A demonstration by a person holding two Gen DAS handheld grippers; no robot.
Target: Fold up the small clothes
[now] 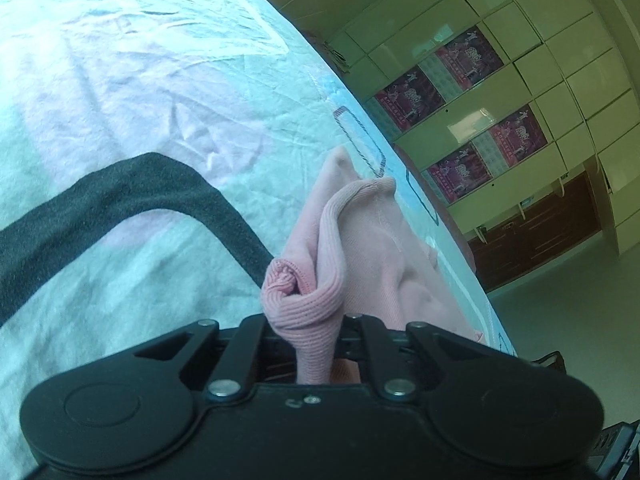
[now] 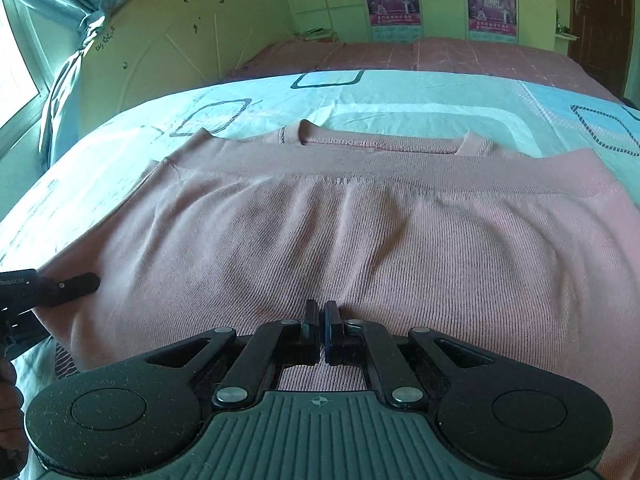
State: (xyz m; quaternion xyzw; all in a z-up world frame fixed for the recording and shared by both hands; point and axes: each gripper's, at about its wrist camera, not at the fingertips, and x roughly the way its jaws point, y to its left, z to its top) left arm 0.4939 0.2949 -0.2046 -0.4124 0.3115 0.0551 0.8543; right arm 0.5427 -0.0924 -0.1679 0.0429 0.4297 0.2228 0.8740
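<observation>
A pink ribbed sweater (image 2: 360,216) lies spread on the bed, its neckline (image 2: 380,142) at the far side and its near part folded over toward the neckline. My right gripper (image 2: 321,320) is shut, its fingers pinching the near fold of the sweater. My left gripper (image 1: 310,320) is shut on a bunched ribbed edge of the sweater (image 1: 320,280); cloth hides its fingertips. It also shows in the right wrist view (image 2: 68,286) at the sweater's left edge.
The bed has a pale blue sheet (image 2: 400,96) with square patterns and a dark band (image 1: 120,192). A headboard (image 2: 168,60) and curtain (image 2: 72,20) stand at left. Cabinets with posters (image 1: 480,120) line the wall past the bed's edge.
</observation>
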